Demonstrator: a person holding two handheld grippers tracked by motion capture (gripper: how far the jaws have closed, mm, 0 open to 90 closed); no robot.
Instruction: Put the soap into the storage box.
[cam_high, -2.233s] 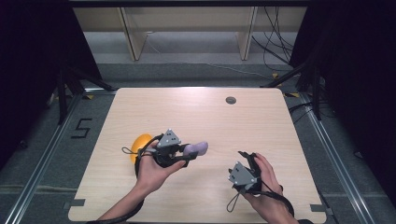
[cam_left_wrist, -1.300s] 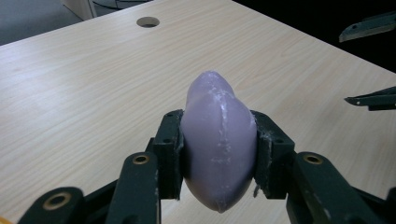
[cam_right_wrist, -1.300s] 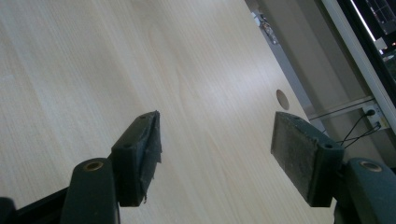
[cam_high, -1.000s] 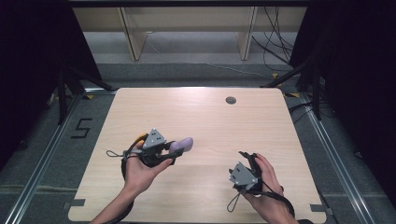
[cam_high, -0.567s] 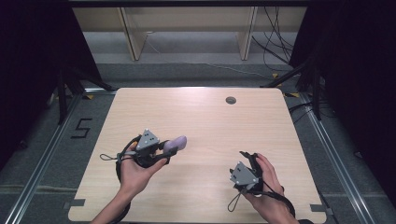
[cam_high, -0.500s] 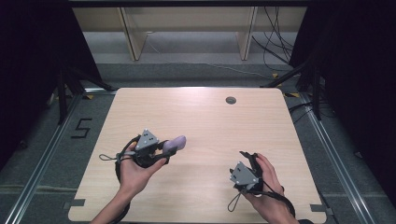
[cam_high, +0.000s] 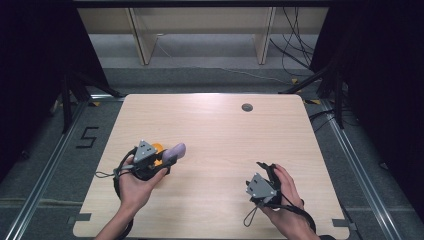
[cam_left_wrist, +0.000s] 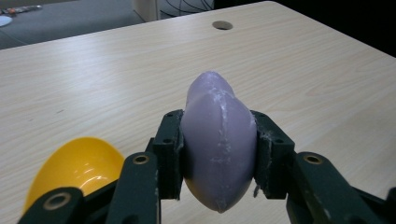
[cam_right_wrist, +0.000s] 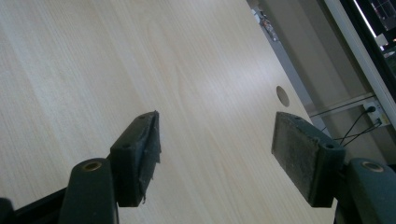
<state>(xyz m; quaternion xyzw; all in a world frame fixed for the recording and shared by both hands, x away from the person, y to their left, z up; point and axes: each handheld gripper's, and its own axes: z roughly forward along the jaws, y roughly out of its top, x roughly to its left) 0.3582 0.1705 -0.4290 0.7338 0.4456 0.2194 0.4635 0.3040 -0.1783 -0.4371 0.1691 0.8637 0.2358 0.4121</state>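
Note:
My left gripper (cam_high: 167, 156) is shut on a pale purple egg-shaped object (cam_left_wrist: 218, 140), which juts out past the jaws in the high view (cam_high: 174, 150). A yellow-orange bowl-like shell (cam_left_wrist: 72, 170) lies on the table just below and beside the left jaw; in the high view this shell (cam_high: 157, 147) peeks out behind the gripper. My right gripper (cam_right_wrist: 224, 156) is open with nothing between its pads, held low over the front right of the table (cam_high: 260, 187).
The light wooden table (cam_high: 220, 135) has a round cable hole (cam_high: 247, 107) near its far edge. Wooden shelf legs and loose cables stand on the floor beyond the table. Metal rails run along both sides.
My left gripper has carried the purple object leftward and toward the front left of the table. The yellow shell stays beside it. The right gripper has stayed put.

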